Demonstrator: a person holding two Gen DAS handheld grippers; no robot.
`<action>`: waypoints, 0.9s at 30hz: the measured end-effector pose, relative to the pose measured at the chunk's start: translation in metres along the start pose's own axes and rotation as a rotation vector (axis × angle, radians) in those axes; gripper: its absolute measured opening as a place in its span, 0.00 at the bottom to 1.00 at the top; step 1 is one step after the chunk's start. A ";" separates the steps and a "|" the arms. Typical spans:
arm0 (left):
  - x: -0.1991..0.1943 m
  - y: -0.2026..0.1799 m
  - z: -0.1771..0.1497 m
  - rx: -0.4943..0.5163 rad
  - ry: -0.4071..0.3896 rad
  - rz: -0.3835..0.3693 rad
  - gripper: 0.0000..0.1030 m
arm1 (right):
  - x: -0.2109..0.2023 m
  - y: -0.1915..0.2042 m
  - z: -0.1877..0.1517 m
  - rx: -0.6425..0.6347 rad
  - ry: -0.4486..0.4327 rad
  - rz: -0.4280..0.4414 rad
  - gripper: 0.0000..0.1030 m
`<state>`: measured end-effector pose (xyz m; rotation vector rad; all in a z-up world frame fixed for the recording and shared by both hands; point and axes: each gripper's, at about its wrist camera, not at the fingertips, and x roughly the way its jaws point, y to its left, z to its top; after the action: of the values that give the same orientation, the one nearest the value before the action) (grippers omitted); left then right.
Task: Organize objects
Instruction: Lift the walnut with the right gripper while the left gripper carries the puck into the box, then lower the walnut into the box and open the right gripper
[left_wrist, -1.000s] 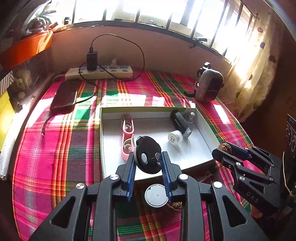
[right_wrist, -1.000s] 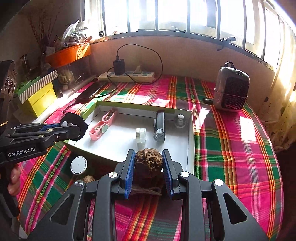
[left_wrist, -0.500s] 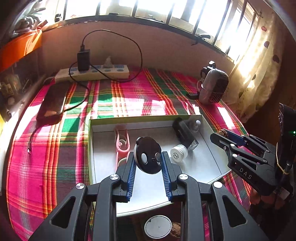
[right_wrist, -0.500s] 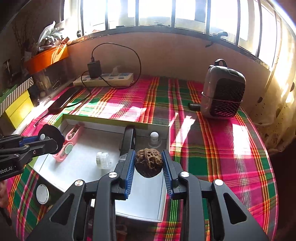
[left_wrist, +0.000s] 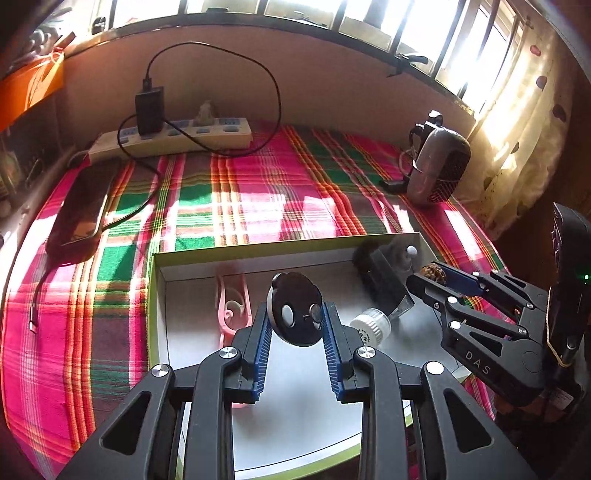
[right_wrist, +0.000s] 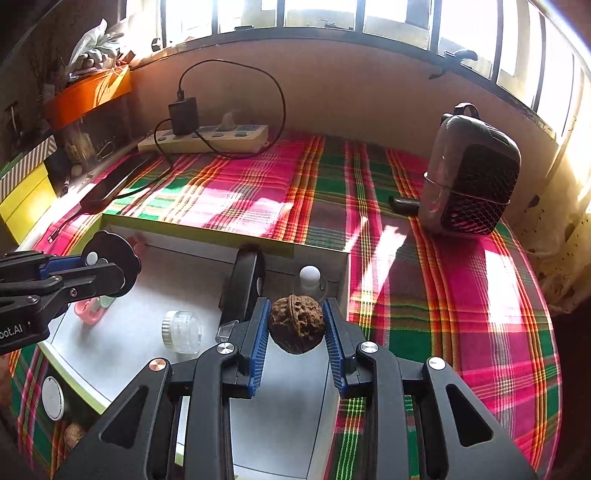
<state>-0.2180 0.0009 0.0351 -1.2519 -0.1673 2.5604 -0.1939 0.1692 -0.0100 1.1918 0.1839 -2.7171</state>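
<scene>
The left claw pinches a black disc and holds it up over the middle of the white box. The right claw pinches a walnut and holds it up over the right side of the same box, near the right wall. The box has low walls with a green rim. The floor near the front of the box is bare and wide. Toward the back lie a pink clip on the left, a small clear jar on its side in the middle, and a long black thing next to it. A tiny white knob stands in the far right corner. Outside the box, on the checked cloth, a white round lid and a second walnut sit by the front left edge. Far back are a power strip, a phone and a small heater, well apart from both claws.
</scene>
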 end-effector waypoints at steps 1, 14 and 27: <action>0.002 0.001 0.001 -0.002 0.002 -0.001 0.24 | 0.001 0.000 0.000 -0.001 0.003 -0.001 0.30; 0.024 0.003 0.005 -0.001 0.037 0.010 0.24 | 0.010 0.006 0.004 -0.018 0.007 0.001 0.30; 0.030 0.001 0.005 0.012 0.042 0.025 0.24 | 0.013 0.006 0.006 -0.020 -0.004 -0.012 0.30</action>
<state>-0.2399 0.0090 0.0152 -1.3107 -0.1282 2.5501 -0.2056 0.1606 -0.0156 1.1836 0.2172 -2.7213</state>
